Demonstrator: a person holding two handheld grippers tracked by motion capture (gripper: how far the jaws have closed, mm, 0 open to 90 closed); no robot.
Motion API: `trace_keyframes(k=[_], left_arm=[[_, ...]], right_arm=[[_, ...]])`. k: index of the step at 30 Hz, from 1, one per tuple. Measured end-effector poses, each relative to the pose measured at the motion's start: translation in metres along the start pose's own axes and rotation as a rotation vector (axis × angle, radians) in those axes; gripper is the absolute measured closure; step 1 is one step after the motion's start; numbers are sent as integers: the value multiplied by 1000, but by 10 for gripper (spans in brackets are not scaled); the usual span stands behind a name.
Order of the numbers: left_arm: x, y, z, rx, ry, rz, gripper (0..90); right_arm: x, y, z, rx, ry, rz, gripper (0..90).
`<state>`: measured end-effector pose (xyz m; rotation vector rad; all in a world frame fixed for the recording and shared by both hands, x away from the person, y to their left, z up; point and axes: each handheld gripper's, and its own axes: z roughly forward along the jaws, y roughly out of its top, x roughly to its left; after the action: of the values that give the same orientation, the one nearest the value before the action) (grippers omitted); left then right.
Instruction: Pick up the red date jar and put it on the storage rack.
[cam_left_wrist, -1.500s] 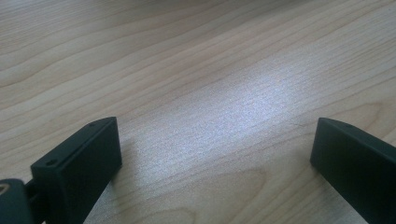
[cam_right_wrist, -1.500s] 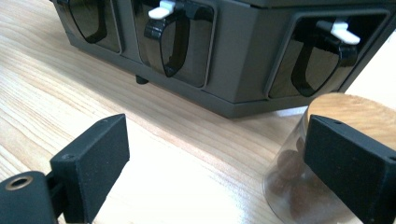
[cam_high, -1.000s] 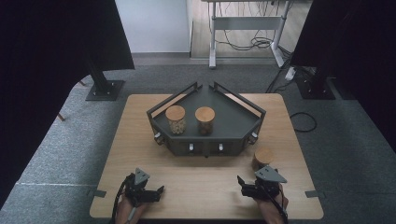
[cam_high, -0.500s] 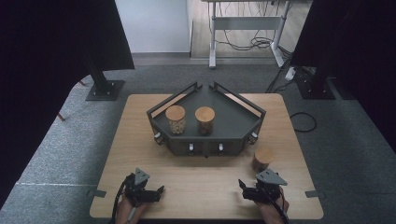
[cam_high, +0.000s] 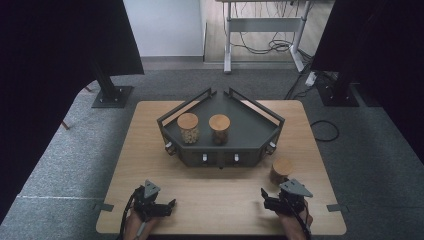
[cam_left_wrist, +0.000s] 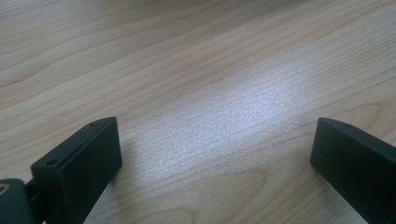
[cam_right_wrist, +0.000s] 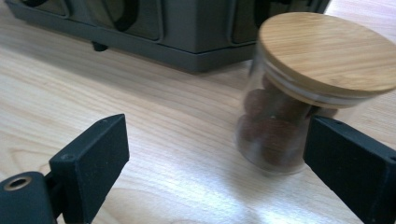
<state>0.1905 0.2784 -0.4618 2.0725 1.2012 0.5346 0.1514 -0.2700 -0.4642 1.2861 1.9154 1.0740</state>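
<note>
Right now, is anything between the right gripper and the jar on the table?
Nothing visible: the right gripper has open jaws with bare table ahead, and the jar stands just beyond them, near one jaw.

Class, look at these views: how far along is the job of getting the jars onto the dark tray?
Done: two jars already stand on the dark tray. In hand: the right tool is open, facing the third jar on the table, not gripping it. Left: grasping it and placing it. The left tool is open above bare wood.

Two jars (cam_high: 188, 127) in rack (cam_high: 256, 127)
</note>
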Motion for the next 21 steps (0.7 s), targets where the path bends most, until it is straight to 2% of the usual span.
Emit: trace_keyframes(k=[9, 21], left_arm=[[0, 0, 0, 0, 0, 0, 16], [0, 0, 0, 0, 0, 0, 17]], right_arm=[[-3, -1, 3, -8, -60, 29, 61], [-8, 0, 8, -19, -94, 48, 64]])
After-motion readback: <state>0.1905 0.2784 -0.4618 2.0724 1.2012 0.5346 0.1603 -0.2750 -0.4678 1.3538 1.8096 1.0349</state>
